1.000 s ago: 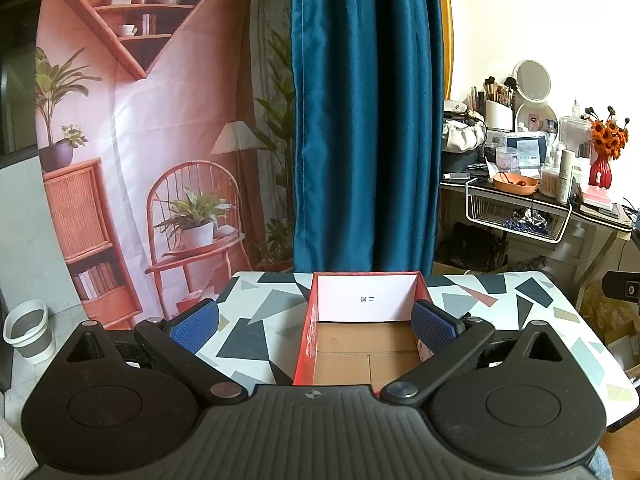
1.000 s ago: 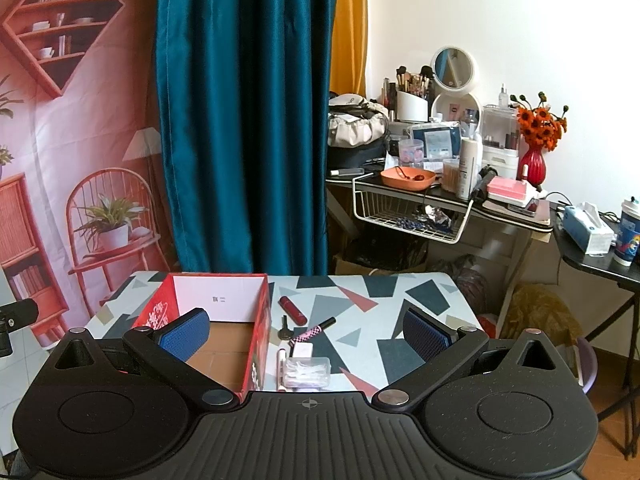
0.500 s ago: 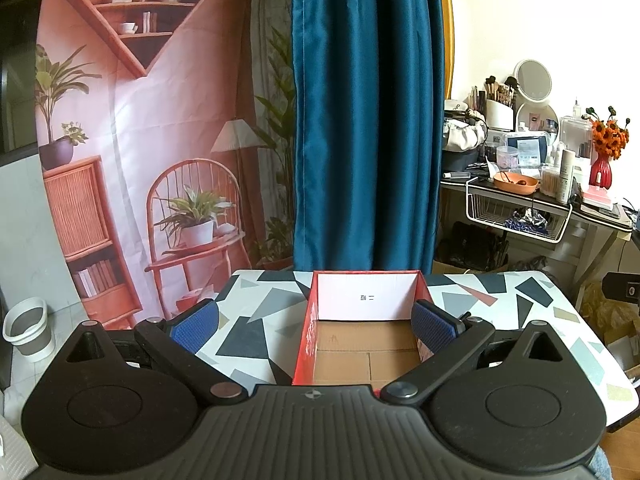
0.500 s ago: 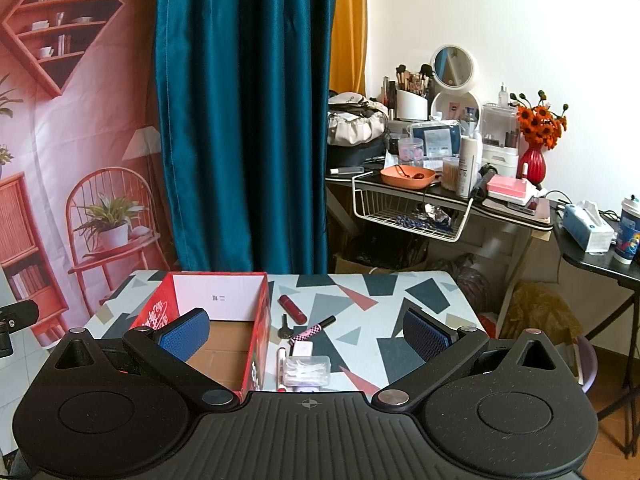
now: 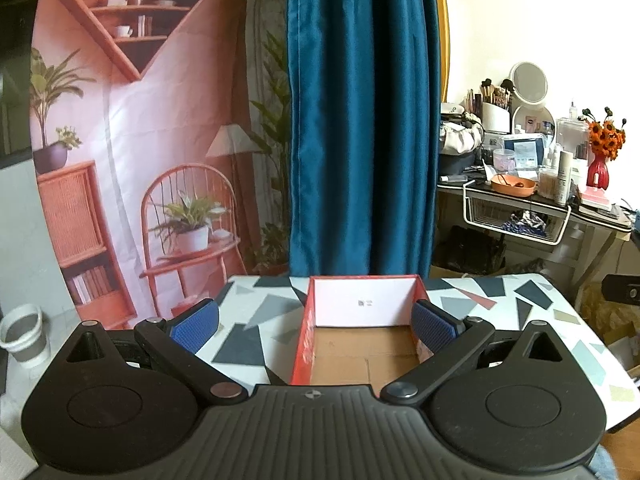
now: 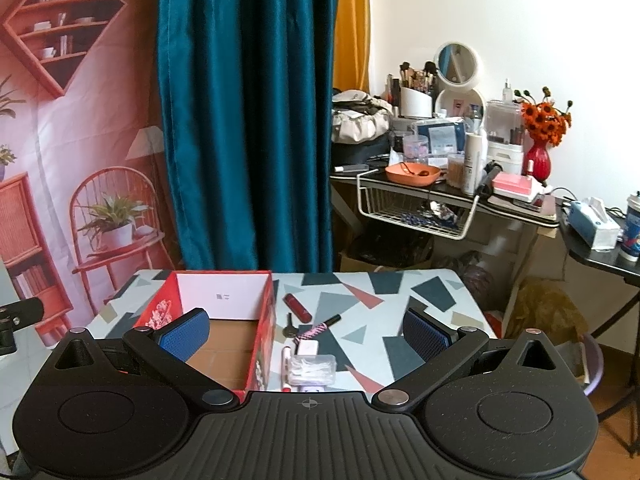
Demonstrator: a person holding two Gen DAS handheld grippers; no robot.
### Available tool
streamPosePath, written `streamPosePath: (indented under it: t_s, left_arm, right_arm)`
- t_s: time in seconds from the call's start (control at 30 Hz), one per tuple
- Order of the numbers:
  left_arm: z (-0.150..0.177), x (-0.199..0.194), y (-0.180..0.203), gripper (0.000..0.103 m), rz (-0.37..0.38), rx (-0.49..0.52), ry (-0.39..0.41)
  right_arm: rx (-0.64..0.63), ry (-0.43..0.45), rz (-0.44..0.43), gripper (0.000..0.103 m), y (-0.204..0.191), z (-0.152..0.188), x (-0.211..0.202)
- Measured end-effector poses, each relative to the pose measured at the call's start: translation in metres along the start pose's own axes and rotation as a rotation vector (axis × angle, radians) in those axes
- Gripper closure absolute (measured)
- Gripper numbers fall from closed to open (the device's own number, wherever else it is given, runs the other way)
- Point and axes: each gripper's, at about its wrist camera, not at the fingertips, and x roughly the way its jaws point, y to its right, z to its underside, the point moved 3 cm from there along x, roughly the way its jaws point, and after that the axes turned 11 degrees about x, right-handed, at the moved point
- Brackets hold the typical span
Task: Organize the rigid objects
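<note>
The red box [image 6: 224, 320] stands open and empty on the patterned worktop [image 6: 400, 300], and it serves as the landmark here: every loose item lies just to its right. Nearest the box's far right corner is a red tube [image 6: 297, 307], its long axis slanting from far-left to near-right; nearer the camera a dark key [image 6: 289, 326] and a striped pen [image 6: 318, 326] lie side by side, the pen angled up toward the right. Closest to the box's near right corner sit a clear plastic case [image 6: 312, 369] and a slim white stick [image 6: 285, 362] running parallel to the box wall. Both the left gripper [image 5: 316, 322] and the right gripper [image 6: 306, 332] are spread wide and hold nothing. By my reading, sorting has not begun. The next move likely calls for the right gripper to descend on one item, jaws turned across its long axis, then carry it left into the box.
</note>
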Motion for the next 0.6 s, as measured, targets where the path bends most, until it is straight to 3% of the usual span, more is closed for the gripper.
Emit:
streamPosePath:
  t_s: [0.13,0.4,0.6]
  left_arm:
    - [0.005,0.02,0.0,0.0,-0.026,0.022,0.013]
    - [0.018,0.078,-0.012,0.0,-0.051,0.019,-0.049]
    - [0.031,0.122,-0.024,0.0,-0.003,-0.015,-0.125]
  right_arm:
    - [-0.011,0.021,-0.009,0.0,0.001,0.004,0.012]
    - [-0.027,0.034,-0.046,0.0,0.007,0.013,0.066]
    - [0.005,0.016,-0.088,0.0,0.012,0.025,0.109]
